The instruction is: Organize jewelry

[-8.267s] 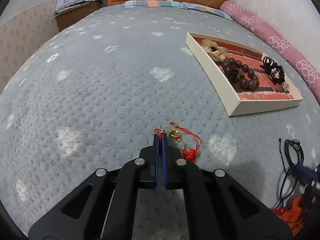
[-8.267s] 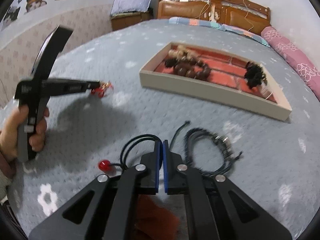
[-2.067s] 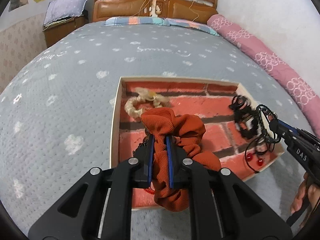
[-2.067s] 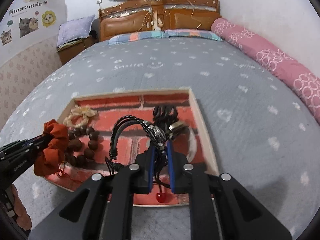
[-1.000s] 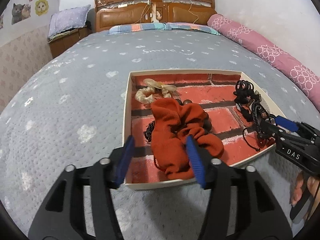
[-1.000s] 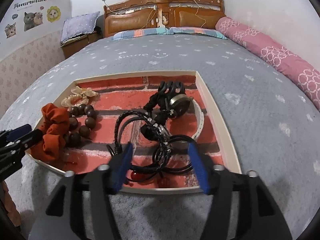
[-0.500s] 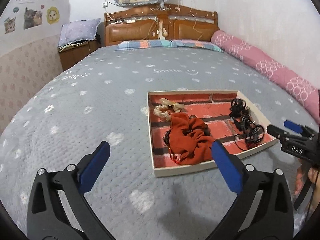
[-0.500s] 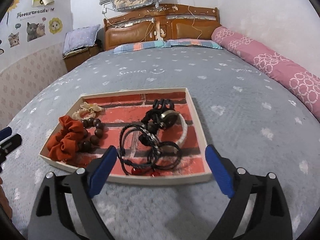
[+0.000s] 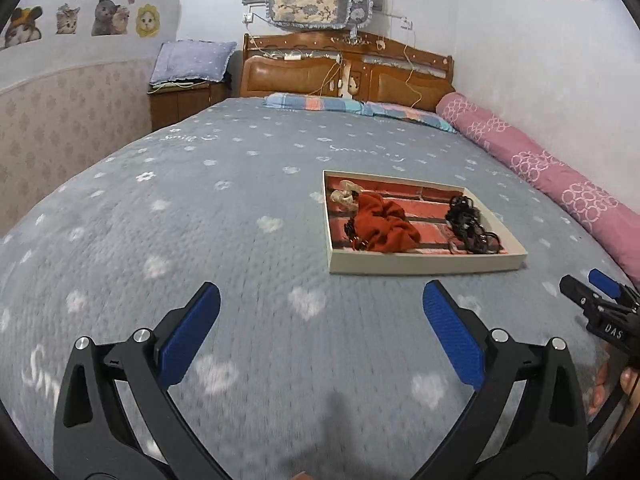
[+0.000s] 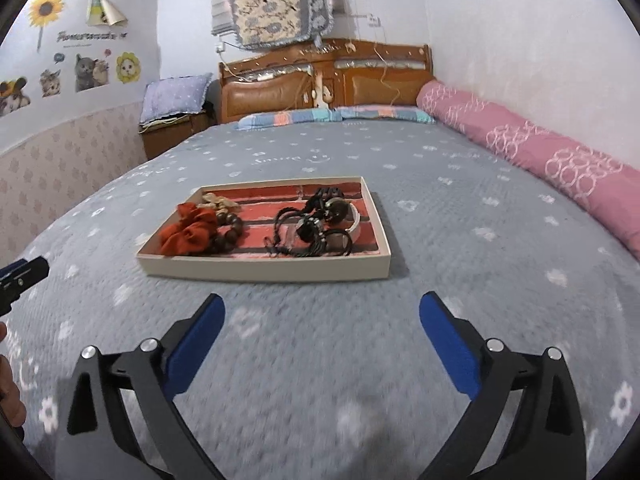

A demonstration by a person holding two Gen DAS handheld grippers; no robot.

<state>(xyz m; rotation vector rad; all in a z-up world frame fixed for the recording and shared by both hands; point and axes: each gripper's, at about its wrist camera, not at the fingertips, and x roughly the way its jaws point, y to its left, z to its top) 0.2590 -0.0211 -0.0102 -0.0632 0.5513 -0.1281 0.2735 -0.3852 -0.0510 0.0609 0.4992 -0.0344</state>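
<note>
A shallow cream tray (image 9: 424,267) (image 10: 264,270) with a red brick-pattern floor lies on the grey bed. It holds an orange scrunchie (image 9: 384,226) (image 10: 188,234), a cream hair tie (image 9: 344,197), dark wooden beads (image 10: 232,226) and a tangle of black cords and bracelets (image 9: 470,228) (image 10: 316,226). My left gripper (image 9: 320,328) is wide open and empty, well back from the tray. My right gripper (image 10: 322,332) is wide open and empty, also back from the tray; it also shows at the left wrist view's right edge (image 9: 600,300).
A long pink bolster (image 9: 560,192) (image 10: 540,152) lies along the bed's right side. A wooden headboard (image 10: 324,80) and striped pillow (image 9: 352,106) are at the far end. A nightstand with a purple cushion (image 9: 188,68) stands at the far left.
Both grippers opened over the tray, leaving the scrunchie and the black cords in it, then pulled back and up away from the tray, jaws spread wide.
</note>
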